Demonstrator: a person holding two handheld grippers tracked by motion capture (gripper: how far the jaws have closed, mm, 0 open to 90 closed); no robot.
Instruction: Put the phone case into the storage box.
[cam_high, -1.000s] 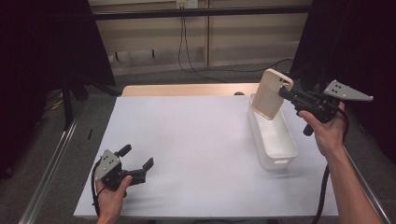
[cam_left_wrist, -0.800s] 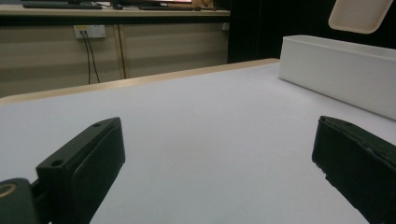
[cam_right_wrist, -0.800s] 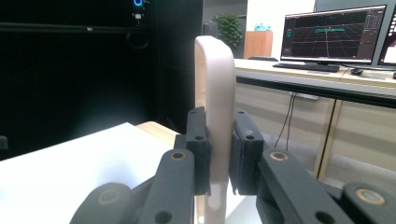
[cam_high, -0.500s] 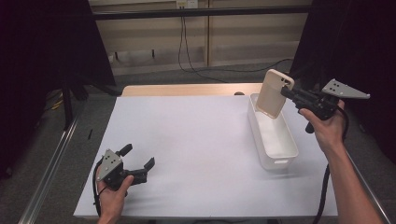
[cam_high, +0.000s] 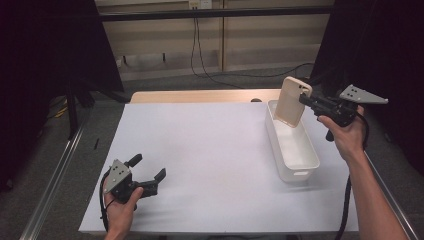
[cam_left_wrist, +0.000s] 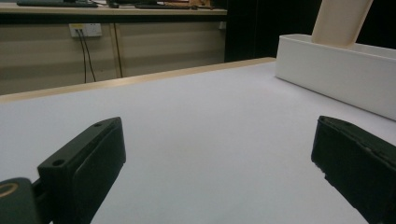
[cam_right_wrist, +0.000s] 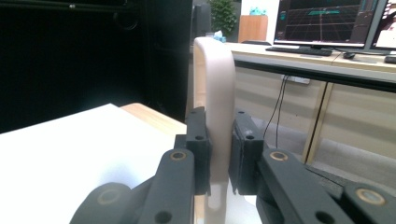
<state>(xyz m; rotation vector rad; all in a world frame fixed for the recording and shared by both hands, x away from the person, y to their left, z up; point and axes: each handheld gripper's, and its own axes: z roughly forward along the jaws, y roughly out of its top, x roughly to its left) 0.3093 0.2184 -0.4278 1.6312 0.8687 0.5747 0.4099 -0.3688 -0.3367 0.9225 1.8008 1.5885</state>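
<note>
Lowered slightly since the earlier frame, the right tool (cam_high: 306, 101), clamped on the phone (cam_high: 291, 101), holds it upright over the bin (cam_high: 295, 160); it should descend squarely inside, while the left tool (cam_high: 149, 174) rests apart.

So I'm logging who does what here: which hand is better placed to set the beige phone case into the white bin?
Right. The right gripper is already clamped on the beige phone case, holding it upright over the far end of the white bin. The left gripper rests open and empty near the table's front left, far from the bin.
</note>
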